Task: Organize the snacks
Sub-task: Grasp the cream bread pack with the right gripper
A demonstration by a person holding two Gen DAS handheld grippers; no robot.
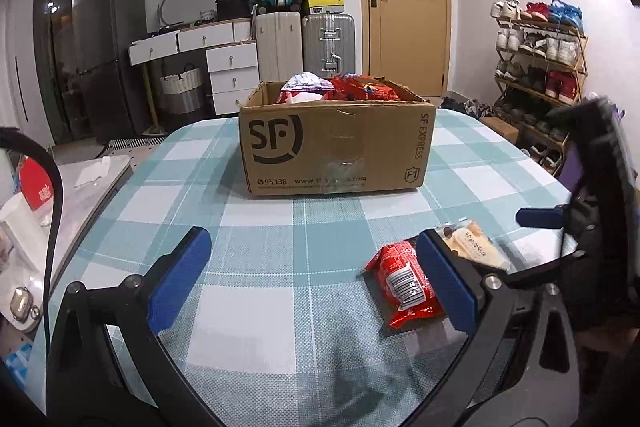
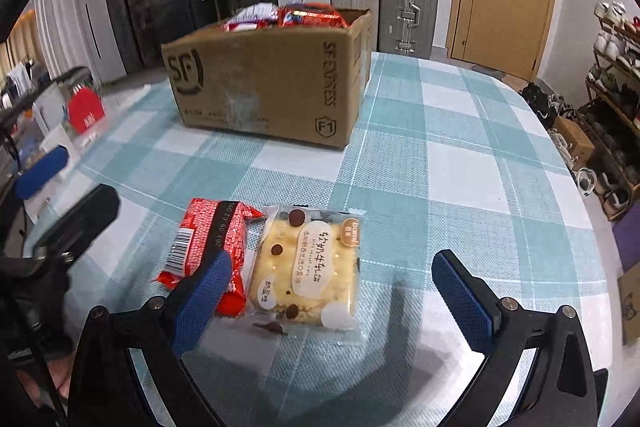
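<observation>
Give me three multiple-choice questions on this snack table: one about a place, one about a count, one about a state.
1. Where is the cake packet?
A. in the box
B. on the tablecloth beside the red packet
C. on the floor

2. How many packets lie outside the cardboard box?
A. two
B. four
C. none

3. How is the right tool?
A. shut on the cake packet
B. open
C. shut, empty

Answers:
1 B, the two lie side by side on the cloth.
2 A, only those two are out.
3 B, its fingers stand wide apart with the packet between them.
</observation>
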